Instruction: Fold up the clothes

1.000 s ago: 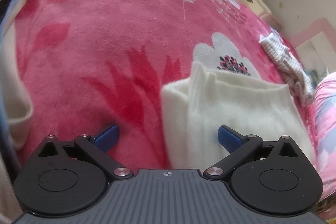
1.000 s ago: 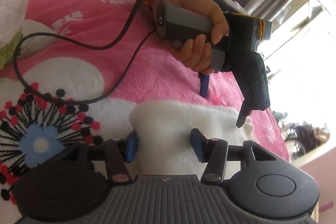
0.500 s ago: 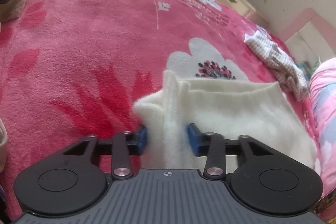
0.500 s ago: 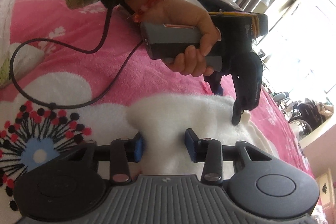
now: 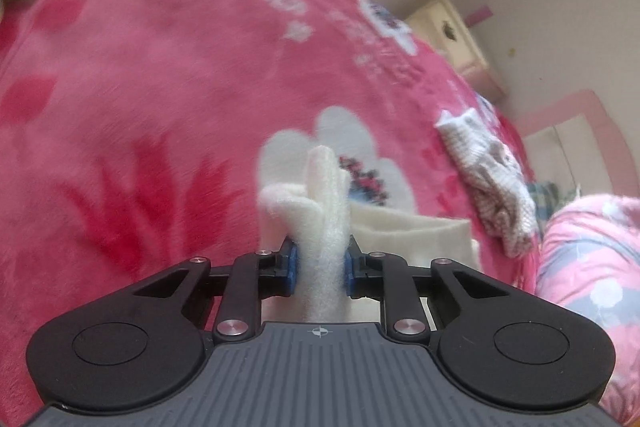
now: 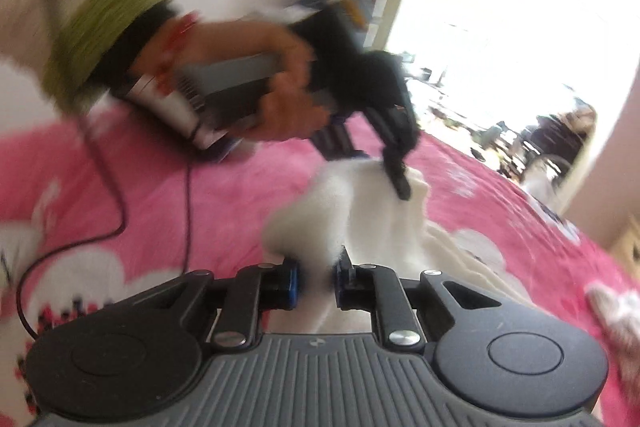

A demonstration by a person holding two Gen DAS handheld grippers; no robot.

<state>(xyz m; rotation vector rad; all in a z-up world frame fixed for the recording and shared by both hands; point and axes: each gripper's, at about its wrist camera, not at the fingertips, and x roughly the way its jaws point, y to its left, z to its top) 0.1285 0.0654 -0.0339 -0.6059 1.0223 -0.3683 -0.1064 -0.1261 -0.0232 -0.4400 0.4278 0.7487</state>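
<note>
step: lift both pinched corners level, carry edge over in one sweep, keep cloth taut.
left claw [image 5: 319,269]: jaws closing, pads pressing a bunched corner.
right claw [image 6: 315,285]: jaws closing on other corner.
cream fleecy garment [image 5: 420,233]: on pink floral bed blanket [image 5: 160,87], 3 o'clock of left claw; thick, soft, partly folded.

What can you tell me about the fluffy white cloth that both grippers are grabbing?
The white cloth looks soft and fuzzy, like fleece, cream-white with no pattern. The left gripper and the right gripper are closing on bunched-up edges, with cloth between the blue pads. The pinched parts stand up in peaks, lifted above the pink flowered blanket, while the rest trails down onto it. In the right wrist view, the cloth stretches between the two grippers. The pictures are blurry, so what kind of garment it is stays unclear.
</note>
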